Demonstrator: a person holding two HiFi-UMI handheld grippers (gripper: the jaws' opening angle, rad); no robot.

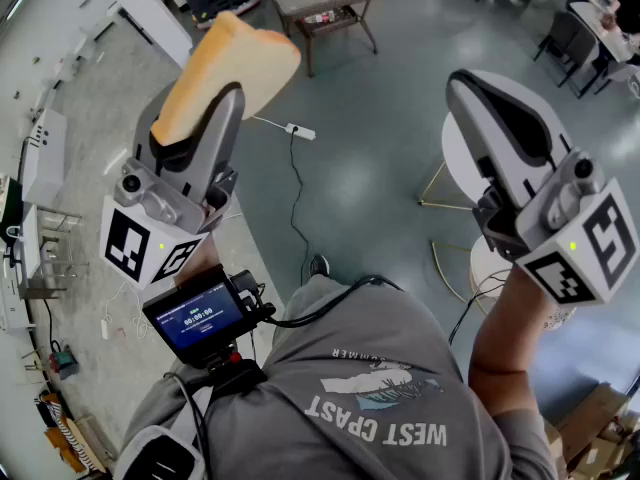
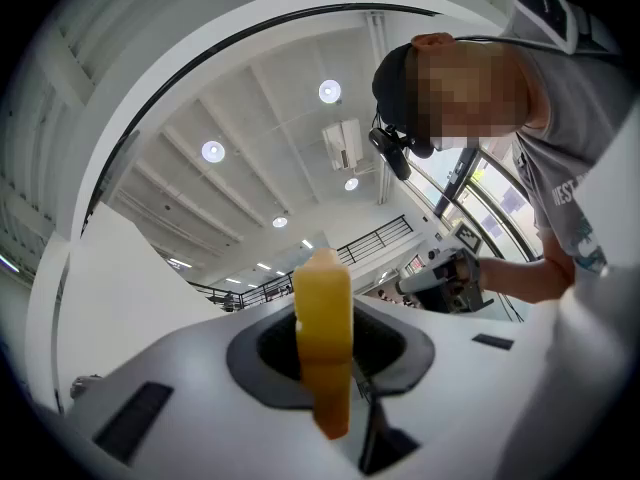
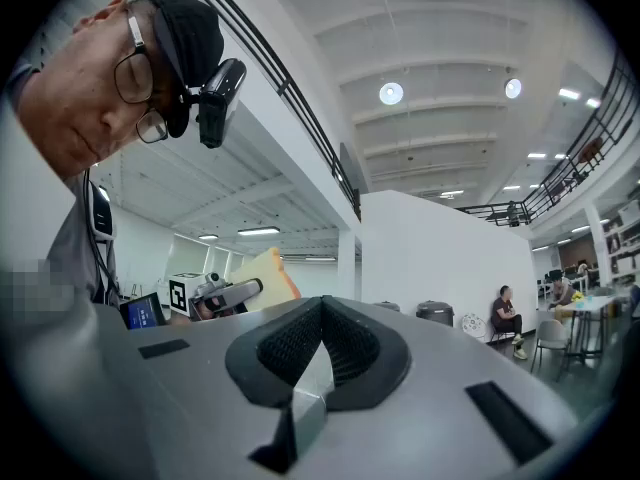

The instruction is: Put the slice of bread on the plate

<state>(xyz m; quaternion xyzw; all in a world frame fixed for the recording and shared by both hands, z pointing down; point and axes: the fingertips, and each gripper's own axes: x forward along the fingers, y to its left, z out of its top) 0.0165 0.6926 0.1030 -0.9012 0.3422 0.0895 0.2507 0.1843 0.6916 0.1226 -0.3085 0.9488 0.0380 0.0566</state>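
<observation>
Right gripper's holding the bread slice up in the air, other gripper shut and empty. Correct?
Not quite. The bread slice is held by the left gripper, not the right. The head view shows this, and the left gripper view shows the slice clamped edge-on. The right gripper is the one that is shut and empty. The slice is indeed up in the air.

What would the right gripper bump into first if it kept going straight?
Nothing near: ahead of the right gripper the way looks free, up to a far white wall, though depth is unclear.
</observation>
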